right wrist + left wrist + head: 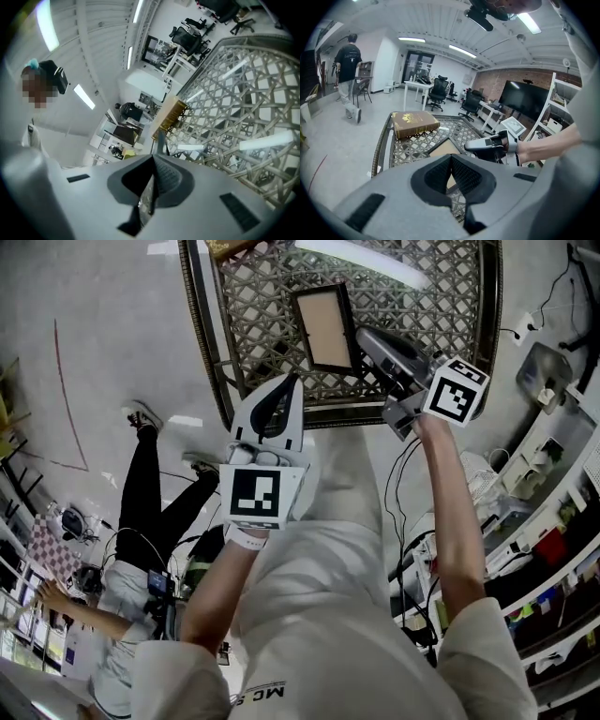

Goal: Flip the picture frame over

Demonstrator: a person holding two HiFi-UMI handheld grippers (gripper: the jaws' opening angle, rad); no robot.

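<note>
Jaws of our right gripper [364, 337] clamp the picture frame [323, 326] by its right edge, our left gripper [292, 382] closed empty near the table [205, 334] rim.

An office: desks [414, 86], swivel chairs [439, 89], wall screen [524, 104].

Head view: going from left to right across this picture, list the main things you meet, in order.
Person on the floor → left hand-held gripper → picture frame → right hand-held gripper, at the frame's right edge.
</note>
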